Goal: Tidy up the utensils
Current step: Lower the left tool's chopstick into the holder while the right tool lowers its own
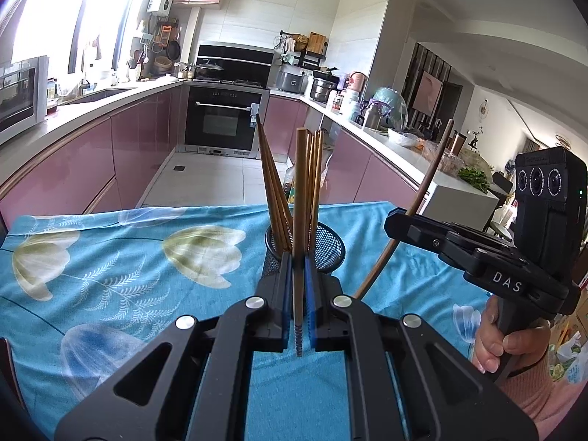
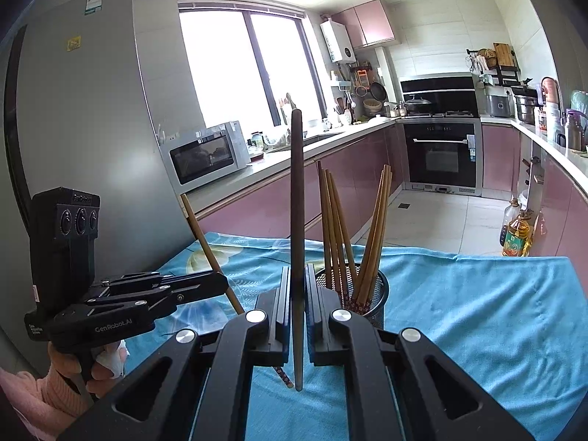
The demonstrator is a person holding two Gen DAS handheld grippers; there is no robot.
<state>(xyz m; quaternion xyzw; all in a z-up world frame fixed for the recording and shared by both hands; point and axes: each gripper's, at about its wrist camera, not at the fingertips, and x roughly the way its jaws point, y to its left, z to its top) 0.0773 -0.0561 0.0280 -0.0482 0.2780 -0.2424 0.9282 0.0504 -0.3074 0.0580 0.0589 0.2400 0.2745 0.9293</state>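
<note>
Left gripper [image 1: 298, 268]: seen from behind, jaws closed on a light brown chopstick [image 1: 300, 220], which is held nearly upright with its ridged tip pointing down.
Mesh holder [image 1: 327, 248]: a black mesh cup is set on the table just beyond the left gripper; several brown chopsticks [image 1: 273, 183] are leaned inside it, fanned left and right.
Right gripper [image 1: 398, 220]: seen at the right edge, carried by a hand [image 1: 503, 338] in a pink sleeve; a dark chopstick [image 1: 428, 183] is clamped in it, tilted.
Tablecloth [image 1: 128, 257]: blue, printed with pale tulips.
Background: pink kitchen cabinets and an oven [image 1: 220, 117] are seen.
</note>
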